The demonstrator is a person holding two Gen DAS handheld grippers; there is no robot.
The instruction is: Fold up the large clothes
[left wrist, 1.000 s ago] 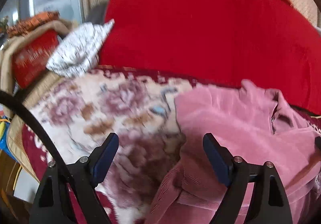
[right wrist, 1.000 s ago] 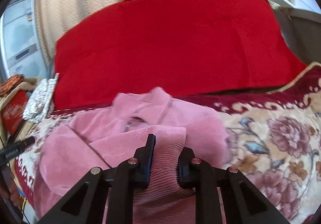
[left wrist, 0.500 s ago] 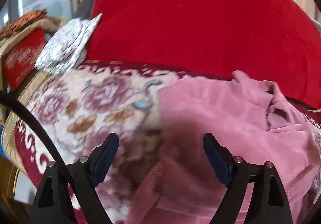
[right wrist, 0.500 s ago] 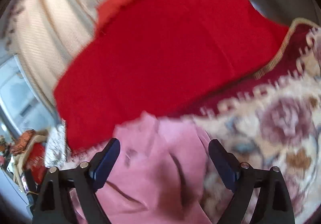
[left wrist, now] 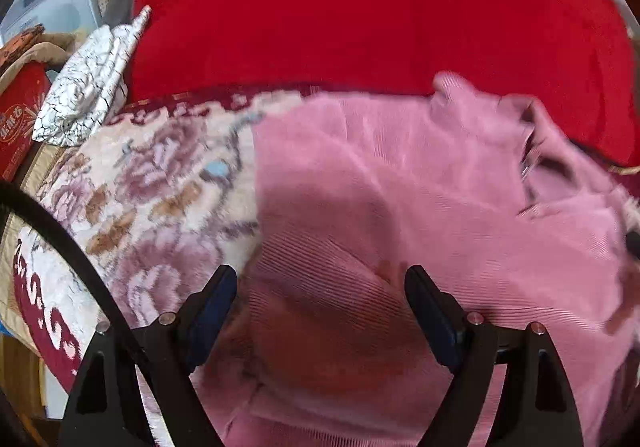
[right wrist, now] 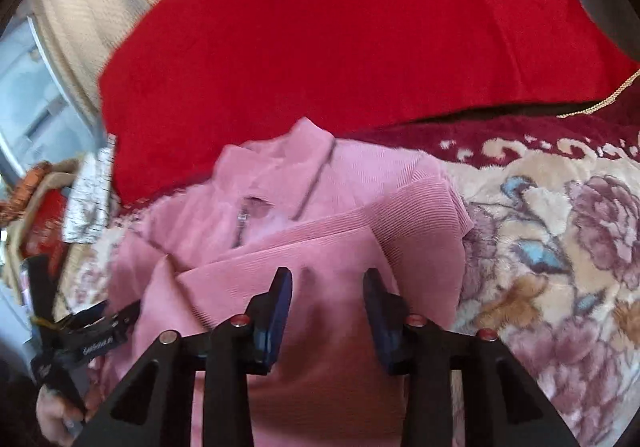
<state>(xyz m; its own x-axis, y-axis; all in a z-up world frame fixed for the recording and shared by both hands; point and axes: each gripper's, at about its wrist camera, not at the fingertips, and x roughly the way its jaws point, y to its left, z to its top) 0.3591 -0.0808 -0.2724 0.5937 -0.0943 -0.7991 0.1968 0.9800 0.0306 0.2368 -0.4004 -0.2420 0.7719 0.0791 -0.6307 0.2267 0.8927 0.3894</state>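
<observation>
- Pink corduroy jacket [right wrist: 340,247] lies on floral blanket [right wrist: 560,247], sleeve folded across front, collar toward red cloth [right wrist: 340,39].
- Left gripper [left wrist: 320,299] spread wide over jacket, holding nothing.
- Right gripper [right wrist: 327,299] partly apart above jacket, nothing between fingers.

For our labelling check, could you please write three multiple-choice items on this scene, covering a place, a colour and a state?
1. Where does the pink garment lie?
A. on the floral blanket
B. on a hanger
C. in a basket

2. What colour is the large cloth behind it?
A. blue
B. red
C. green

3. How stands the left gripper?
A. clamped on fabric
B. out of view
C. open above the garment

Key: 1 A, blanket shows on both sides of it; 2 B, plainly red in both views; 3 C, its fingers stand wide apart.
</observation>
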